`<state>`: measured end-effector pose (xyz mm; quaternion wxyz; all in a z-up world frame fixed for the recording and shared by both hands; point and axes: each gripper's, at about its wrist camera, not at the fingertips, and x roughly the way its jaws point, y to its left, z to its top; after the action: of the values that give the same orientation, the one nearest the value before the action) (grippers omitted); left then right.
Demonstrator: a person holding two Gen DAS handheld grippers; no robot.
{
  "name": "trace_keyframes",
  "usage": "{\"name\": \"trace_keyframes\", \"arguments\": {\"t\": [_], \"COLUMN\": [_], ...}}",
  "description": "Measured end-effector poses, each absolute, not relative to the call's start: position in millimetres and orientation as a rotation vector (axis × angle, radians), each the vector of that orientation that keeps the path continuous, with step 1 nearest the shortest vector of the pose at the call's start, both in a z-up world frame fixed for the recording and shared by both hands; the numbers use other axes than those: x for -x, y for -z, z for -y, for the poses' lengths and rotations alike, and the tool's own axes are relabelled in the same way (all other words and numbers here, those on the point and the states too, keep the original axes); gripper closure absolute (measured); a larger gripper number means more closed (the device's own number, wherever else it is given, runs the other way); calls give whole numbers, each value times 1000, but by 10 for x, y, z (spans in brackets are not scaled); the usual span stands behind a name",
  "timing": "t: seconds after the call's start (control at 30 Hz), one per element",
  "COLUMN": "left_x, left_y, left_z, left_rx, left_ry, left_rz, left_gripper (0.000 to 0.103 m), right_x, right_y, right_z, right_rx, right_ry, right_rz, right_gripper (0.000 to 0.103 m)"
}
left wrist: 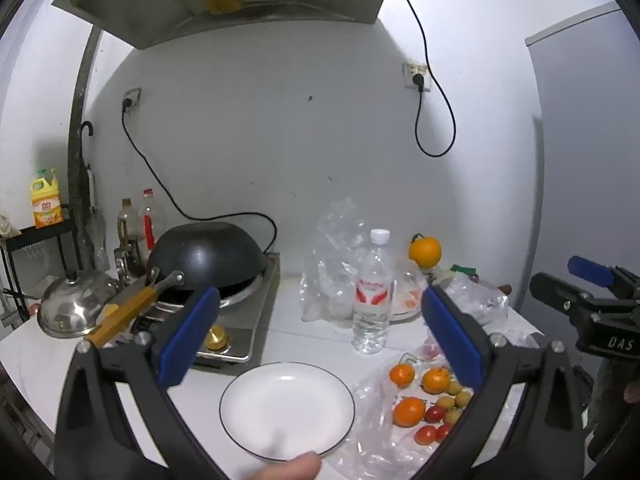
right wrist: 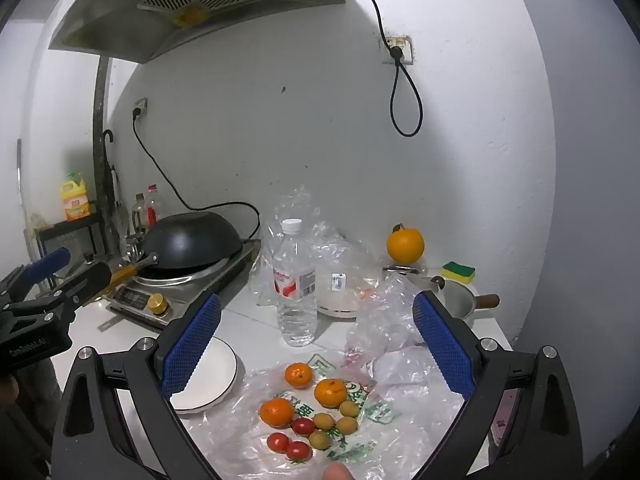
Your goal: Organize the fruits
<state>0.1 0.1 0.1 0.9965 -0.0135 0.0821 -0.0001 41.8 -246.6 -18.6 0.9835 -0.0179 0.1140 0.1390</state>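
Lettering "DAS" in white on the black body of the right gripper [left wrist: 592, 280], seen at the edge of the left wrist view; green printed characters on the clear plastic bag [right wrist: 360, 412] under the fruit, too distorted to read. Red-and-white label on the water bottle [right wrist: 295, 280], brand illegible; yellow detergent jug [left wrist: 46, 200] on the black rack at far left, label likewise unreadable.

Left gripper [left wrist: 316, 332] spread wide, blue pads well apart, holding nothing, hovering above the white plate [left wrist: 256, 396] with thin dark rim. Right gripper [right wrist: 316, 340] equally wide open, empty, poised over the fruit. Fingertip of the operator visible at the bottom edge of each view.

Fruit spread on the flattened bag, just beside the plate: three mandarins [right wrist: 330, 393], three cherry tomatoes [right wrist: 303, 426] and four small yellow-green fruits [right wrist: 346, 425], clustered and partly touching. Nothing visible on the plate. Larger orange [right wrist: 405, 245] set apart near the wall, beside a yellow-green sponge [right wrist: 458, 271].

Black wok [right wrist: 192, 242] upside down on the stove [right wrist: 180, 292], steel lid [left wrist: 72, 304] beside it on the counter. White bowl [right wrist: 340, 304] under crumpled plastic behind the bottle, contents unclear. Small pot with wooden handle [right wrist: 460, 300] at right.
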Motion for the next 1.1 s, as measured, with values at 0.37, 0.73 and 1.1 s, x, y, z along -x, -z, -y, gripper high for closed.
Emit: {"name": "trace_keyframes", "arguments": {"t": [0.37, 0.73, 1.1], "left_x": [-38, -100, -101], "left_y": [22, 43, 26], "left_z": [-48, -70, -11], "left_rx": [52, 48, 30], "left_ry": [-12, -8, 3], "left_rz": [-199, -197, -195], "left_gripper": [1, 1, 1], "right_x": [-417, -494, -531], "right_y": [215, 199, 198], "right_z": [2446, 2419, 2412], "right_rx": [30, 39, 40], "right_ry": [-286, -291, -292], "right_rz": [-228, -249, -254], "right_gripper": [4, 4, 4]}}
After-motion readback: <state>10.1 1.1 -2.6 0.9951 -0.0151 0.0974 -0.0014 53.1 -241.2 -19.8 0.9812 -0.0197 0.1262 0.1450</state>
